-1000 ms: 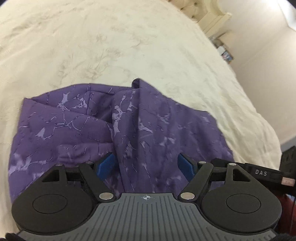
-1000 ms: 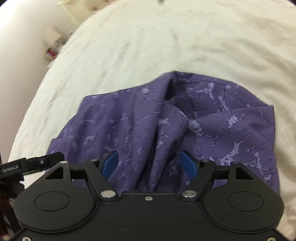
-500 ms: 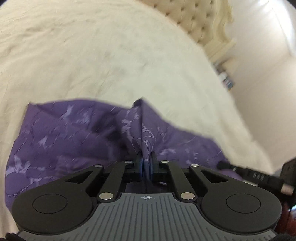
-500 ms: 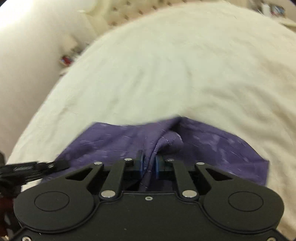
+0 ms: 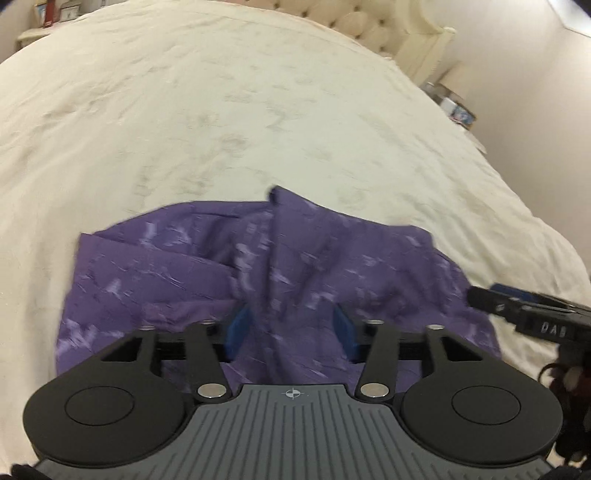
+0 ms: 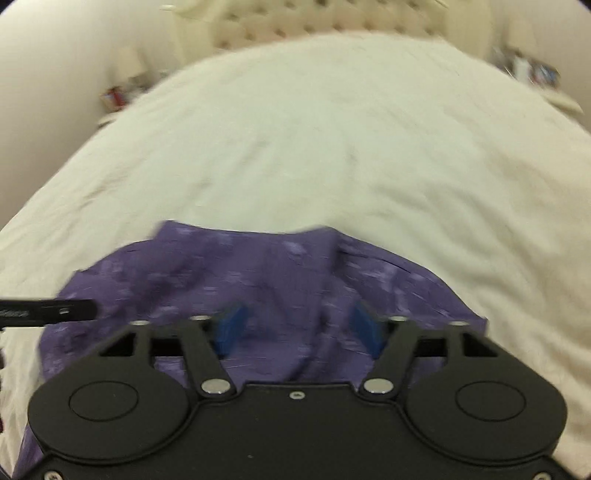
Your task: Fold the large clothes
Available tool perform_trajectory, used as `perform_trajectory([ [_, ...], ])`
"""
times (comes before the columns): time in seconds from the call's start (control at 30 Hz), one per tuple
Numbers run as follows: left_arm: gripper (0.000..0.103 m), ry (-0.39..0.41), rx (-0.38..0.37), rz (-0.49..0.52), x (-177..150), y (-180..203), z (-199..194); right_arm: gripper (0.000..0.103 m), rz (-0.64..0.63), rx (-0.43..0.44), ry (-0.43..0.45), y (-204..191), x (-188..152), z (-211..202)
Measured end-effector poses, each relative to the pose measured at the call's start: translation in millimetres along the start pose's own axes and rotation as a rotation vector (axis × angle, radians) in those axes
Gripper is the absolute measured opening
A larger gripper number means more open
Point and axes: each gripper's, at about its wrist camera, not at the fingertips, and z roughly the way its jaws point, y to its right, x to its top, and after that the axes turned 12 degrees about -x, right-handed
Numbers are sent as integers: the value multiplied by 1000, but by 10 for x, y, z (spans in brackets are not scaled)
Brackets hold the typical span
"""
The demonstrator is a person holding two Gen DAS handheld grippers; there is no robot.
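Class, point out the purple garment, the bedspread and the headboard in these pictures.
Purple garment [image 5: 177,280]: left wrist view, flat patterned panel left of the central fold.
Bedspread [image 5: 221,110]: left wrist view, bare cream surface beyond the garment.
Headboard [image 6: 332,18]: right wrist view, tufted cream padding.

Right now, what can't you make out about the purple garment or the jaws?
- Purple garment, near edge: hidden behind the gripper body, both views.
- Garment type and fold state: motion blur, right wrist view.
- Items beside the bed: too small, blurred.
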Motion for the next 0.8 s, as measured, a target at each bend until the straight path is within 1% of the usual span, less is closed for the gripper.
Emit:
perform_trajectory([
  [0.03, 57, -13, -6, 7, -28, 47, 29, 82, -27, 18, 4, -82, -42, -19],
  [0.1, 60, -45, 9, 27, -117, 84, 114, 82, -90, 33, -23, -249, -139, 4],
  [0.17, 60, -88, 70, 43, -220, 18, 211, 81, -147, 9, -71, -345, -272, 72],
  [0.2, 61, -115, 116, 46, -264, -32, 287, 81, -165, -15, -113, -366, -362, 153],
  [0.23, 68, -147, 165, 42, -326, -112, 345, 81, -172, -45, -162, -383, -459, 223],
  [0.27, 70, -157, 170, 32, -370, -192, 360, 82, -172, -72, -203, -371, -535, 322],
  [0.3, 71, -152, 155, 28, -394, -238, 362, 82, -162, -90, -230, -319, -609, 384],
  [0.33, 72, -151, 148, 42, -407, -250, 365, 86, -145, -96, -232, -278, -670, 400],
  [0.4, 72, -166, 157, 81, -413, -234, 377, 91, -129, -100, -221, -225, -700, 411],
  [0.43, 73, -169, 160, 83, -420, -231, 384, 92, -125, -99, -226, -211, -692, 418],
  [0.57, 77, -169, 142, 28, -417, -282, 345, 96, -99, -88, -241, -141, -655, 411],
  [0.67, 79, -173, 127, -2, -431, -287, 220, 96, -20, -70, -266, -26, -604, 316],
  [0.73, 86, -167, 123, -20, -458, -253, 127, 100, 43, -59, -292, 37, -601, 169],
  [0.77, 89, -164, 122, -24, -467, -235, 66, 101, 67, -61, -300, 47, -598, 68],
  [0.8, 95, -163, 119, -24, -479, -210, 3, 102, 97, -65, -311, 76, -596, 15],
])
